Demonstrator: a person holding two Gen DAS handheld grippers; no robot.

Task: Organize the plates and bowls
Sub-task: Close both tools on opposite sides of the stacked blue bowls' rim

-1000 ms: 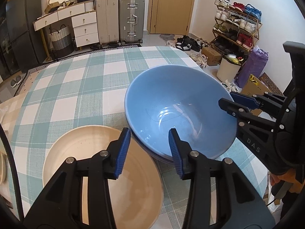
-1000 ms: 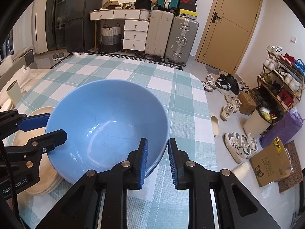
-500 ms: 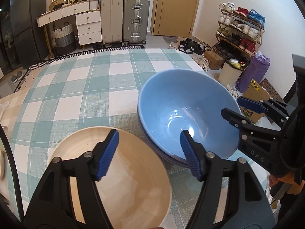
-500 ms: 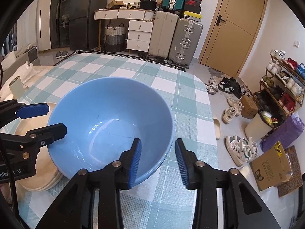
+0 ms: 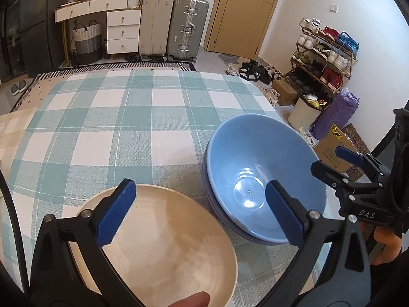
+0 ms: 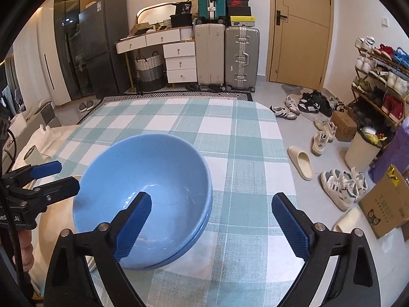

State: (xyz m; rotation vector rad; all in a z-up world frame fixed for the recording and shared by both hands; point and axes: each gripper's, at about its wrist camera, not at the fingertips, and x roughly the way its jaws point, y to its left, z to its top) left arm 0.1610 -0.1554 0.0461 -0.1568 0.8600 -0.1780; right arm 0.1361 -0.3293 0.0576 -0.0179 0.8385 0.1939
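beyond the checked tablecloth (image 6: 204, 128), suitcases (image 6: 227, 56), a door (image 6: 301, 28), scattered shoes (image 6: 342, 184)

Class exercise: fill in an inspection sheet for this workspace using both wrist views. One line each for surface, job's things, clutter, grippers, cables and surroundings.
Surface: table under a green-and-white checked cloth, mostly bare.
Job's things: blue bowl nested in a second blue one, upright; cream plate beside it, on a stack of cream plates whose edges show in the right wrist view.
Clutter: white bag and a small cup at the table's left edge.
Grippers: left gripper and right gripper both with jaws opening, nothing between the pads.
Cables: black cable beside the left gripper.
Surroundings: suitcases, drawers, fridge, door, shoe rack, shoes on the floor.
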